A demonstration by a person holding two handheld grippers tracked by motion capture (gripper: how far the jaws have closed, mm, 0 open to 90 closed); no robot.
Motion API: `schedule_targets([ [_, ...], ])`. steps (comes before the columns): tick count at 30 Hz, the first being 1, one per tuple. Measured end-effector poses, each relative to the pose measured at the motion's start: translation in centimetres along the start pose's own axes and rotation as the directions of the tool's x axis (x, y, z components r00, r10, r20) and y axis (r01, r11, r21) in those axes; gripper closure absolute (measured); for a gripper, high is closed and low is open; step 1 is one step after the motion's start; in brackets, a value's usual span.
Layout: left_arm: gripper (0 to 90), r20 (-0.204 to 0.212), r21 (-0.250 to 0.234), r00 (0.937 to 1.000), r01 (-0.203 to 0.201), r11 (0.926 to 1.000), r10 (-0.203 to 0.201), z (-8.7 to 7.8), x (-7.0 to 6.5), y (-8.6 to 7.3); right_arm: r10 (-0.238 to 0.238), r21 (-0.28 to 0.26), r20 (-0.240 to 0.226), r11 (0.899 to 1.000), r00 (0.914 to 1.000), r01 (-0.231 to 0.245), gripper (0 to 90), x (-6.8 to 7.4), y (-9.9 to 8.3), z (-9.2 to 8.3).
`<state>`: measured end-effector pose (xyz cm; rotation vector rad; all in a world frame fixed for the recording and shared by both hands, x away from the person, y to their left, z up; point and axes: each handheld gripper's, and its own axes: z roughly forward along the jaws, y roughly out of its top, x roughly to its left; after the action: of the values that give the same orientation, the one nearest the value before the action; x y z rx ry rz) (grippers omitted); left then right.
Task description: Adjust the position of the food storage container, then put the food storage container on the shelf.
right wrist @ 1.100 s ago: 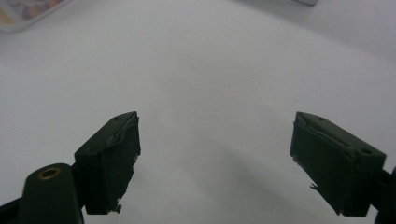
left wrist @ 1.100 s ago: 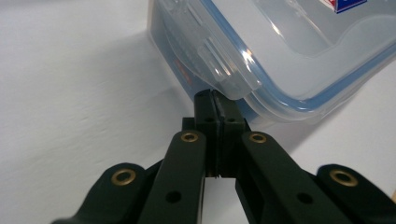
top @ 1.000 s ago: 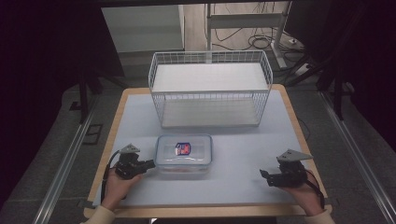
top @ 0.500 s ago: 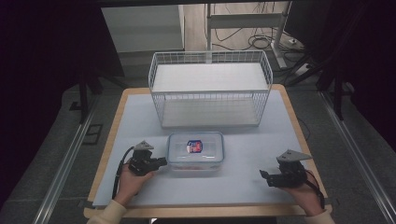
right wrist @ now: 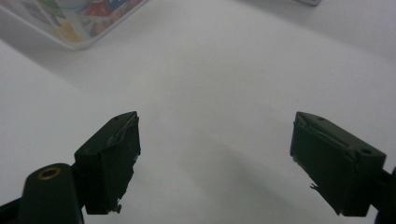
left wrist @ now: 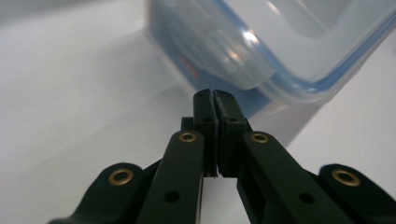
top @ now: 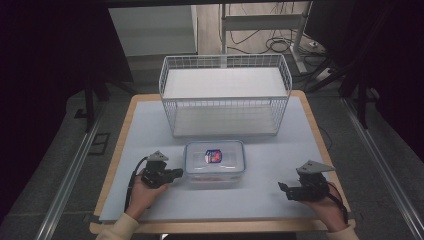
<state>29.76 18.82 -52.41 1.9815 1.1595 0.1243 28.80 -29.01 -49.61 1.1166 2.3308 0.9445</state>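
A clear plastic container (top: 214, 162) with a blue-rimmed lid and a red-and-blue packet inside sits on the table's front middle. My left gripper (top: 178, 173) is at its left side, jaws shut with nothing between them. In the left gripper view the closed fingertips (left wrist: 215, 96) sit right at the container (left wrist: 280, 51), below its side latch; whether they touch it I cannot tell. My right gripper (top: 283, 187) rests near the front right, apart from the container. Its jaws stand wide open over bare table (right wrist: 215, 140), with a container corner (right wrist: 70, 18) at the top left.
A white wire basket (top: 225, 95) stands just behind the container on the pale blue mat (top: 145, 130). The wooden table edge (top: 220, 227) runs along the front. A metal rail (top: 70, 170) runs along the floor on the left, with cables on the floor behind the table.
My left gripper has moved to the right against the container, and the container has slid right toward the table's middle. The right gripper has stayed put.
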Motion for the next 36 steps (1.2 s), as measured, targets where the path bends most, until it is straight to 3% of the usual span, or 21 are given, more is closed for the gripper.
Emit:
schedule_targets([
  [1, 88.9, -0.003, -0.029, 0.9997, 0.024, 0.9993, -0.024, -0.7, 0.3, -0.2, 0.000, -0.002, 0.002, 1.000, 1.0000, 0.000, 15.8, -0.1, 0.0, -0.1],
  [3, 88.9, -0.003, -0.038, 0.9996, 0.027, 0.9989, -0.027, -1.1, 0.5, -0.2, 0.001, -0.005, 0.003, 1.000, 1.0000, -0.001, 15.7, -0.1, 0.0, -0.1],
  [5, 88.9, -0.008, -0.078, 0.9984, 0.056, 0.9954, -0.057, -2.3, 0.9, -0.5, 0.004, -0.007, 0.005, 1.000, 1.0000, -0.004, 15.7, -0.2, 0.1, -0.2],
  [9, 88.7, -0.007, -0.102, 0.9974, 0.070, 0.9923, -0.071, -3.2, 1.2, -0.7, 0.002, -0.007, 0.005, 1.000, 1.0000, -0.002, 15.8, -0.1, 0.2, -0.1],
  [19, 84.7, -0.001, -0.117, 0.9949, 0.100, 0.9881, -0.101, -3.7, 1.4, -1.0, -0.008, -0.005, -0.005, 1.000, 1.0000, 0.008, 15.8, 0.0, 0.4, 0.3],
  [20, 80.7, -0.002, -0.123, 0.9945, 0.104, 0.9870, -0.105, -3.7, 1.3, -0.9, -0.008, -0.005, -0.005, 1.000, 1.0000, 0.008, 15.8, 0.0, 0.4, 0.3],
  [21, 62.1, -0.013, -0.132, 0.9936, 0.109, 0.9852, -0.112, -3.6, 1.2, -0.9, -0.003, -0.005, -0.003, 1.000, 1.0000, 0.003, 15.8, 0.0, 0.3, 0.2],
  [22, 62.1, -0.029, -0.142, 0.9926, 0.112, 0.9835, -0.118, -3.6, 1.1, -0.8, -0.003, -0.005, -0.003, 1.000, 1.0000, 0.003, 15.8, 0.0, 0.3, 0.2],
  [23, 54.7, -0.035, -0.147, 0.9914, 0.120, 0.9819, -0.126, -3.5, 1.0, -0.7, -0.002, -0.004, -0.003, 1.000, 1.0000, 0.002, 15.8, 0.0, 0.3, 0.2],
  [27, 32.4, 0.004, -0.146, 0.9864, 0.163, 0.9757, -0.164, -3.5, 1.2, -0.5, 0.001, -0.012, -0.012, 1.000, 0.9999, -0.001, 15.8, -0.2, 0.5, 0.4],
  [30, 27.0, 0.021, -0.156, 0.9813, 0.192, 0.9689, -0.191, -3.7, 1.3, -0.3, 0.001, -0.021, -0.027, 1.000, 0.9996, -0.001, 15.7, -0.1, 0.6, 0.5],
  [33, 21.3, 0.073, -0.163, 0.9722, 0.232, 0.9590, -0.222, -3.5, 1.3, 0.1, -0.002, -0.046, -0.074, 0.999, 0.9973, -0.002, 15.2, 0.2, 1.0, 0.8],
  [36, 19.5, 0.075, -0.154, 0.9727, 0.229, 0.9613, -0.220, -3.3, 1.1, 0.4, -0.003, -0.058, -0.097, 0.998, 0.9953, -0.003, 15.1, 0.5, 1.4, 1.0],
])
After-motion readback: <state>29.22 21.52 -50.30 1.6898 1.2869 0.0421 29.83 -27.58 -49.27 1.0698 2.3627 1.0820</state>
